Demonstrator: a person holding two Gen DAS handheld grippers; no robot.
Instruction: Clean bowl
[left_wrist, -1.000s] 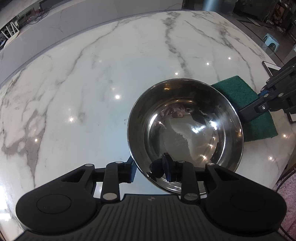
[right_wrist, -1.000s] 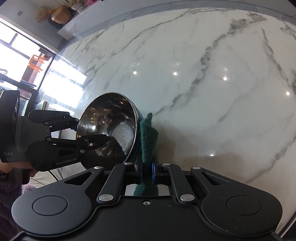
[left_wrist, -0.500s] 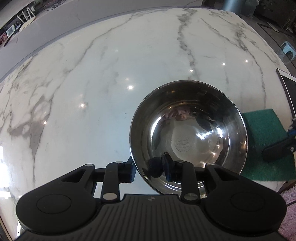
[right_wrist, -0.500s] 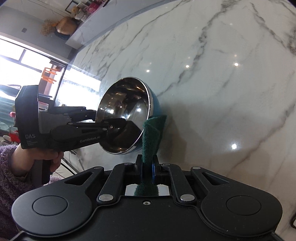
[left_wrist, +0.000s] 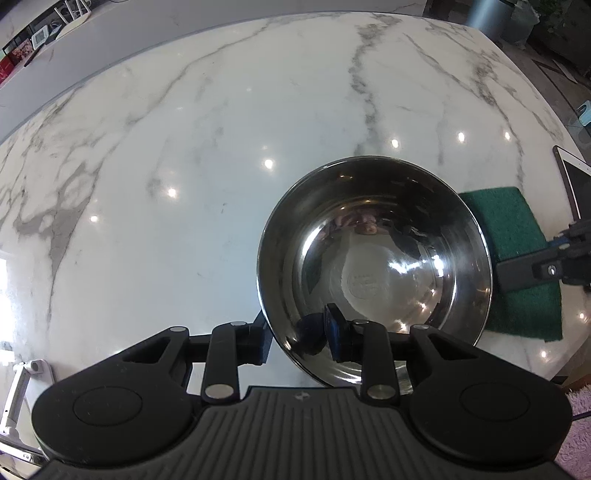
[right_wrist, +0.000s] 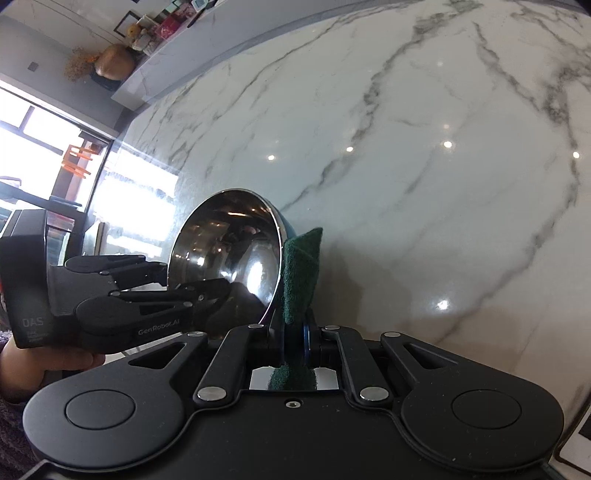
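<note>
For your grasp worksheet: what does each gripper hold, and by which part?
The left gripper clamps the steel bowl by its near rim, one finger inside. The right gripper pinches the green scouring pad by its lower edge.

The left gripper (left_wrist: 297, 338) pinches the near rim of a shiny steel bowl (left_wrist: 373, 269), one finger outside the wall and the other inside, where its dark reflection shows. The bowl sits over a white marble table (left_wrist: 221, 166) veined in grey and dotted with lamp glints. A round stamped mark lies at the bottom of the bowl. Just beyond the bowl's right side a green scouring pad (left_wrist: 517, 236) is spread flat; whether it touches the bowl cannot be told. The right gripper (left_wrist: 546, 267) reaches in from the right edge across that pad. A tablet or screen (left_wrist: 572, 177), perhaps, pokes in at the far right.
</note>
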